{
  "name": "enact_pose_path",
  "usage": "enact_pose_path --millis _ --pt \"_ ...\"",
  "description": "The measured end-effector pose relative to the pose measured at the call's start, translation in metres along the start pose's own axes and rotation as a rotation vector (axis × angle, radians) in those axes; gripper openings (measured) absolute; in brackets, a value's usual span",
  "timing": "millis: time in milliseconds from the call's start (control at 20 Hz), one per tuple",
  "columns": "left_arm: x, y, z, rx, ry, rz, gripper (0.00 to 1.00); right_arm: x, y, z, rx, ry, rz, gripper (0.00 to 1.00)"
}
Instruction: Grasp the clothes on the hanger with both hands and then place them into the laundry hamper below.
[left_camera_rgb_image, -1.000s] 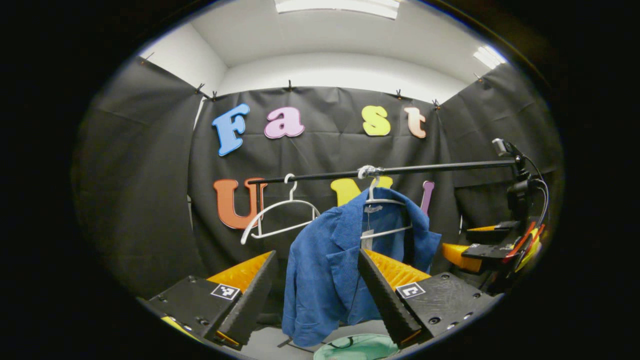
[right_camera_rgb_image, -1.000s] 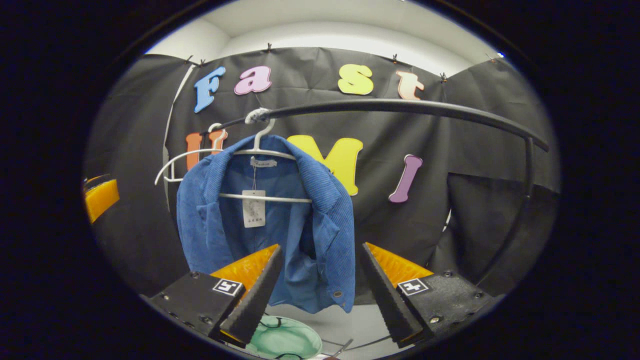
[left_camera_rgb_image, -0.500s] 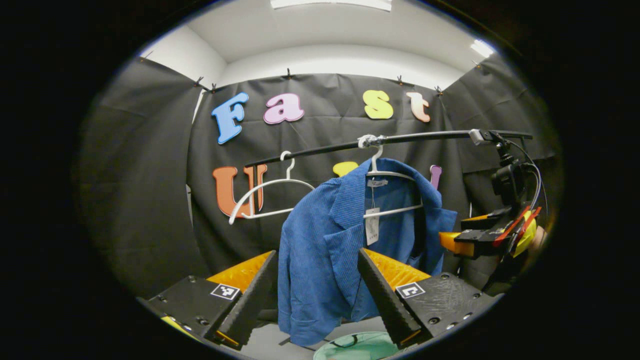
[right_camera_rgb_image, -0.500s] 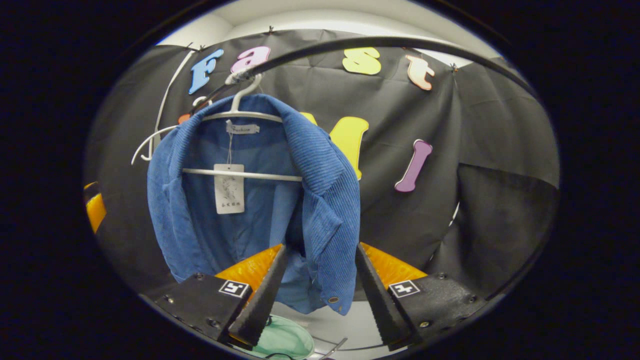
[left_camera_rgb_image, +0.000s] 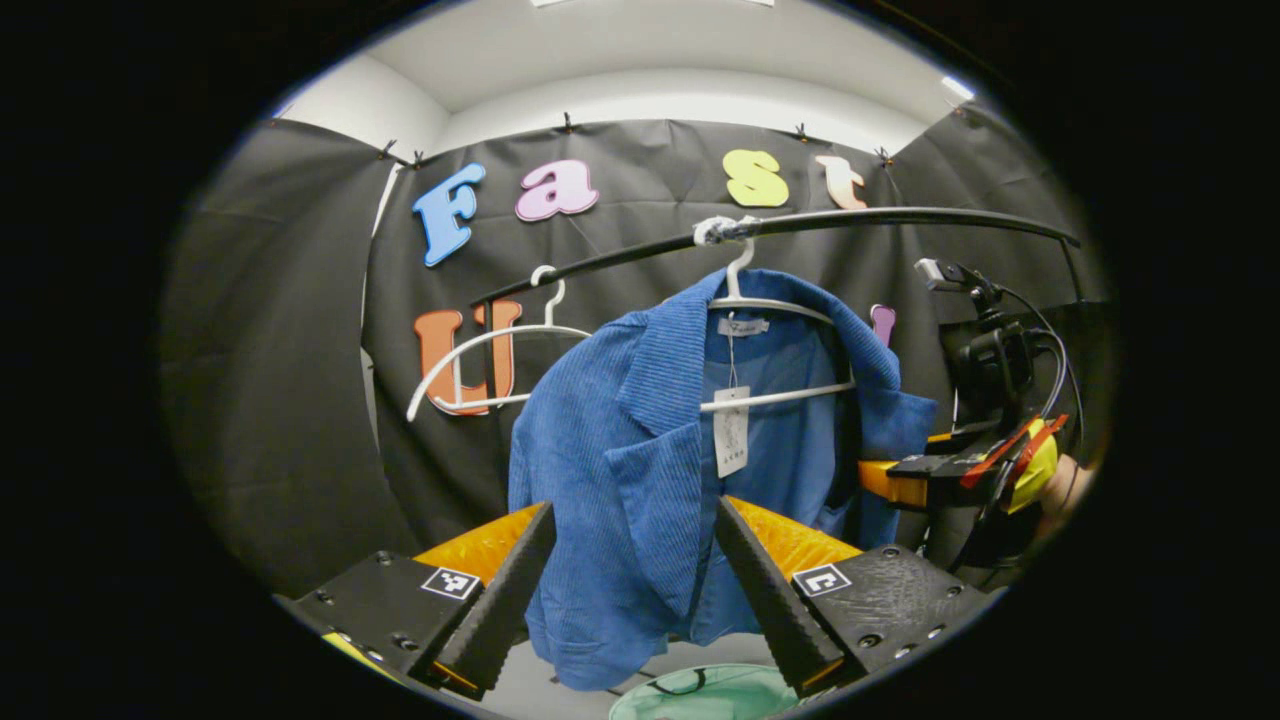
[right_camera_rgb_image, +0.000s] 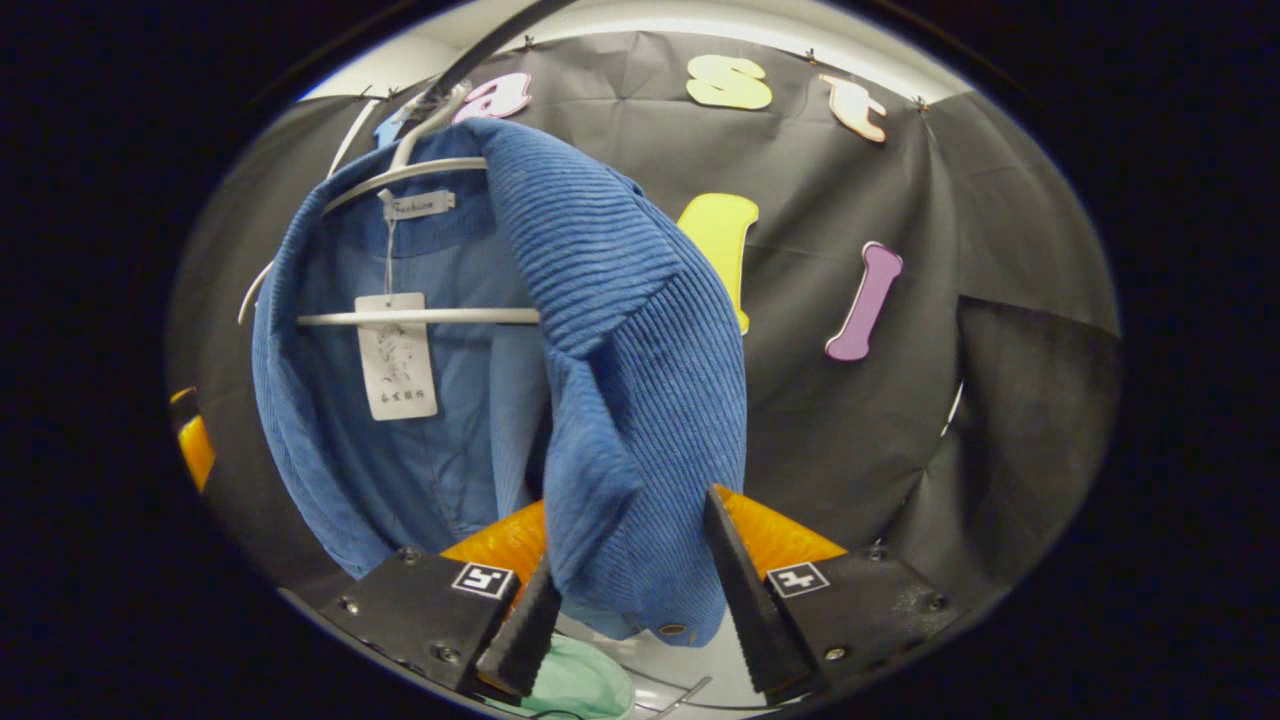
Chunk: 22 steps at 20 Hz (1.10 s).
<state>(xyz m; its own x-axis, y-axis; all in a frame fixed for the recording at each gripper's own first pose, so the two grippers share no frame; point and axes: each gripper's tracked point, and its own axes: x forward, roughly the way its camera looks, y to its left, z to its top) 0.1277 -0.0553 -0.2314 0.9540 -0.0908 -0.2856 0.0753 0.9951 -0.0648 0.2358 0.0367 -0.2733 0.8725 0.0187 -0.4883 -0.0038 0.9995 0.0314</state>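
— Black cloth hangs all round the booth as its wall, under a white ceiling. What stands in front of it?

— A dark rail (left_camera_rgb_image: 860, 216) runs across, high up. Two white hangers hook onto it. The bare hanger (left_camera_rgb_image: 480, 355) sits to the left in the left gripper view. The other hanger (left_camera_rgb_image: 770, 345) carries a blue corduroy jacket (left_camera_rgb_image: 640, 470), with a paper tag (left_camera_rgb_image: 731, 432) dangling from the collar.

— And the left tool?

— The left tool (left_camera_rgb_image: 636, 580) is spread wide, its two fingers standing either side of the jacket's left front panel. The cloth hangs between them, but whether it touches either finger I cannot tell. It has hold of nothing.

— The right one?

— In its own view the right tool (right_camera_rgb_image: 630, 605) is also spread open, low at the near edge. The jacket's right front panel (right_camera_rgb_image: 640, 450) drops down between the fingers, with its hem and a metal snap (right_camera_rgb_image: 672, 630) just above the gap. The cloth lies close against the left finger, though no pinch is visible. From the left gripper view that same tool (left_camera_rgb_image: 905, 480) shows far right, beside the jacket's edge, with a camera mount above it.

— Where is the hamper?

— Below the jacket, a pale green hamper (left_camera_rgb_image: 710, 692) shows at the bottom edge, between the fingers. In the right gripper view the green rim (right_camera_rgb_image: 585, 685) peeks out under the left finger, on a light floor.
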Motion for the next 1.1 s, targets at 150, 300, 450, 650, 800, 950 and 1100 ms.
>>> enact_pose_path --millis 150,300,450,650,800,950,1100 --pt "0.015 -0.008 -0.007 -0.040 0.013 0.010 0.98 0.008 -0.001 0.002 0.016 -0.005 0.035 0.69" --pt "0.039 -0.009 -0.021 -0.074 0.043 0.036 0.98 0.014 -0.004 0.008 0.015 -0.021 0.044 0.57" --pt "0.063 -0.008 -0.030 -0.072 0.067 0.075 1.00 0.018 -0.007 0.011 0.009 -0.030 0.045 0.52" --pt "0.092 0.002 -0.040 -0.077 0.079 0.161 0.94 0.022 -0.007 0.014 0.022 -0.031 0.063 0.37" --pt "0.106 0.003 -0.043 -0.075 0.092 0.171 0.98 0.024 -0.006 0.016 0.043 -0.016 0.110 0.26" --pt "0.113 0.000 -0.041 -0.088 0.091 0.159 0.78 0.023 -0.014 0.021 0.086 -0.017 0.132 0.21" --pt "0.116 0.002 -0.045 -0.072 0.126 0.150 0.45 0.021 -0.020 0.023 0.112 -0.014 0.152 0.14"
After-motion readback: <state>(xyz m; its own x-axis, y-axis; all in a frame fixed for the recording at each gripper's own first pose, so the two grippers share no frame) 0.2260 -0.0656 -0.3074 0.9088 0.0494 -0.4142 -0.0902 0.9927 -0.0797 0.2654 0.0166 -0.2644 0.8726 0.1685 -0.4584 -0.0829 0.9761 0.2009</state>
